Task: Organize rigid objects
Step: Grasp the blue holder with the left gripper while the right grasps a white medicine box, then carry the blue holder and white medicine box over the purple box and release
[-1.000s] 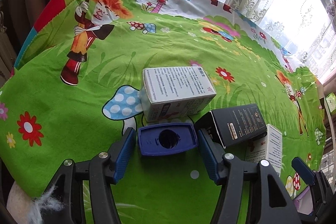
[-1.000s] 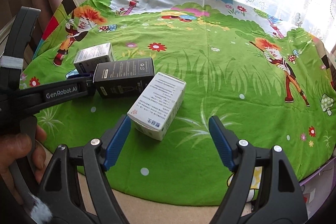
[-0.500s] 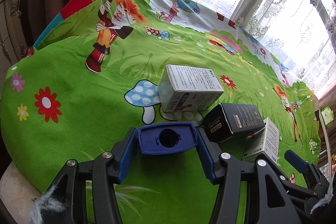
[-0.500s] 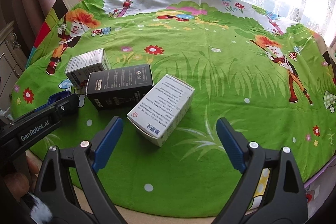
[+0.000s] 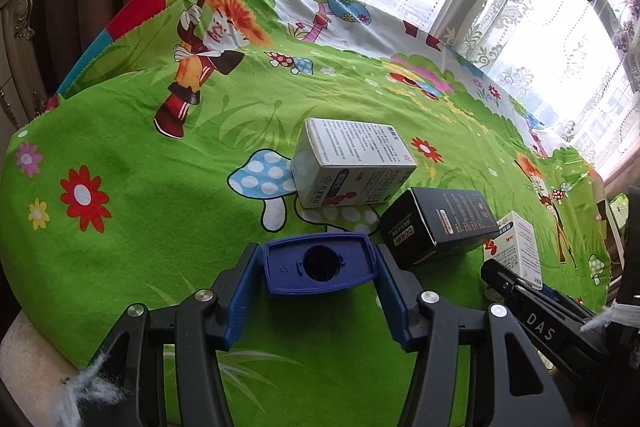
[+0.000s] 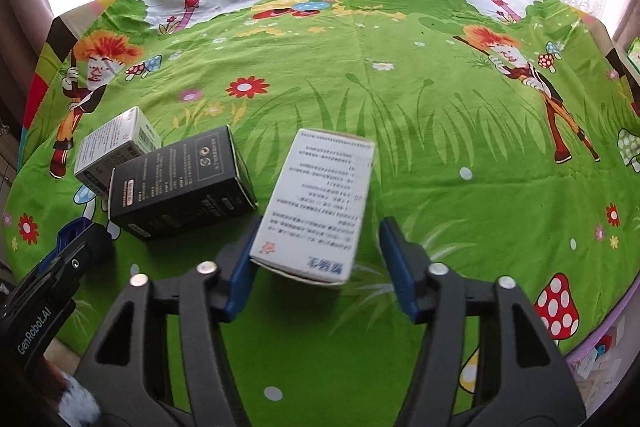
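White carton [image 6: 320, 207] lies on the green tabletop [image 6: 440, 147] between the right gripper [image 6: 318, 263] fingers, which have just been closing; square it before squeezing. Left gripper [image 5: 318, 279] fingers clamp a blue cap [image 5: 318, 267]

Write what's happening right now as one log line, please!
left tongs: shut on blue cap | right tongs: just been closing around white box, gap on one side | black box: lying on green cloth

3 boxes [image 6: 182, 183] side by side on cloth [image 6: 440, 131], left-centre
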Available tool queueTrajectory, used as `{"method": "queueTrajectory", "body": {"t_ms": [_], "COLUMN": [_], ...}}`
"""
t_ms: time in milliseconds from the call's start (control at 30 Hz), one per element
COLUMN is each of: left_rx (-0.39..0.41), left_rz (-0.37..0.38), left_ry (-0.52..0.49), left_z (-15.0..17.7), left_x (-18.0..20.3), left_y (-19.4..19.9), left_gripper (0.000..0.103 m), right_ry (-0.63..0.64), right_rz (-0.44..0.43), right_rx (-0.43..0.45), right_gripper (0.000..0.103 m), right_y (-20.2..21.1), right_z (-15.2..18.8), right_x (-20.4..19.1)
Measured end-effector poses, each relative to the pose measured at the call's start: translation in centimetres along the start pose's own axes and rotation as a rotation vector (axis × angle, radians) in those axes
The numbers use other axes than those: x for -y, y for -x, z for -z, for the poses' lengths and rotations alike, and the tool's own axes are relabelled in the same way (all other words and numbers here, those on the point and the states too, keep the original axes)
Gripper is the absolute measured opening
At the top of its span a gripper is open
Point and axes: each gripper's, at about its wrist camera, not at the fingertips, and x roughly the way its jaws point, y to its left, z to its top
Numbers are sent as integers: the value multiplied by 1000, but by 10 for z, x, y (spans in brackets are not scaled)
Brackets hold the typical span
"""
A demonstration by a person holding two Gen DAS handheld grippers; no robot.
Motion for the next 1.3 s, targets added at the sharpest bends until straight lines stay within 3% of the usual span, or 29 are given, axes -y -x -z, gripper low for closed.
{"method": "queueTrajectory", "body": {"t_ms": [33,367,800,1300], "left_rx": [1,31,32,-8], "left_rz": [2,25,60,128], "left_ry": [-5,-52,-99,-236], "left_z": [1,10,32,72], "left_x": [1,10,31,88], "left_y": [0,17,41,72], "left_gripper": [56,56,56,56], "right_ry": [-7,-35,51,37], "right_rz": [-1,-61,23,-9], "right_rx": [-6,15,97,101], "right_gripper": [45,44,44,44], "right_y": [-2,14,57,98], "right_z": [2,19,45,78], "right_x": [2,23,33,70]}}
